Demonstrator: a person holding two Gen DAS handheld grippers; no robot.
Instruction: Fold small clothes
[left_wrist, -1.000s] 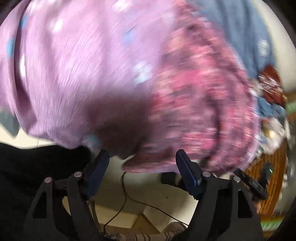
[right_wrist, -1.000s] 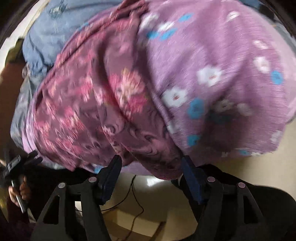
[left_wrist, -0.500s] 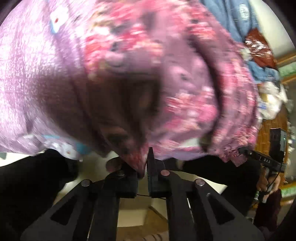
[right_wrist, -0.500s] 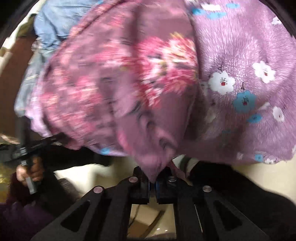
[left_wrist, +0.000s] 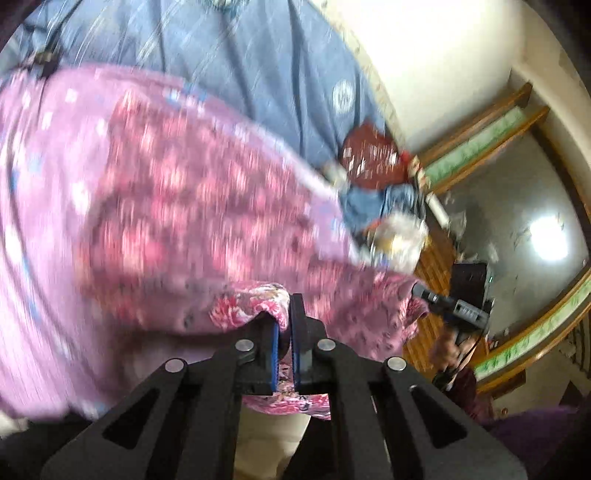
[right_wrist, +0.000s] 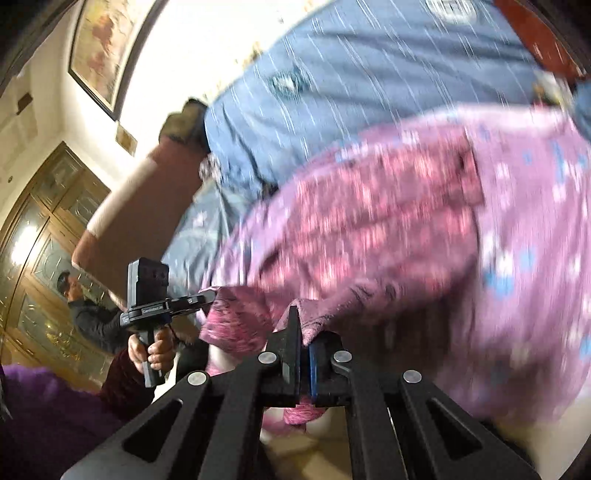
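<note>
1. We see our left gripper (left_wrist: 284, 314) clamped on the floral cloth's (left_wrist: 192, 206) hem, and our right gripper (right_wrist: 301, 325) clamped on another edge of it.
2. The cloth drapes over a blue sheet (left_wrist: 258, 70).
3. White wall (left_wrist: 436, 55), framed picture (right_wrist: 99, 48) and wooden door (right_wrist: 40, 236) surround us.

Pink-red floral garment (left_wrist: 192, 206), lilac cloth with white and blue flowers (right_wrist: 535, 229), blue bedsheet (left_wrist: 258, 66)

Left view: looks along the left claw (left_wrist: 284, 321), close to the floral garment (left_wrist: 192, 221).
Right view: looks along the right claw (right_wrist: 301, 328).
Shared: that garment and the blue bedding (left_wrist: 258, 66) beyond it.
</note>
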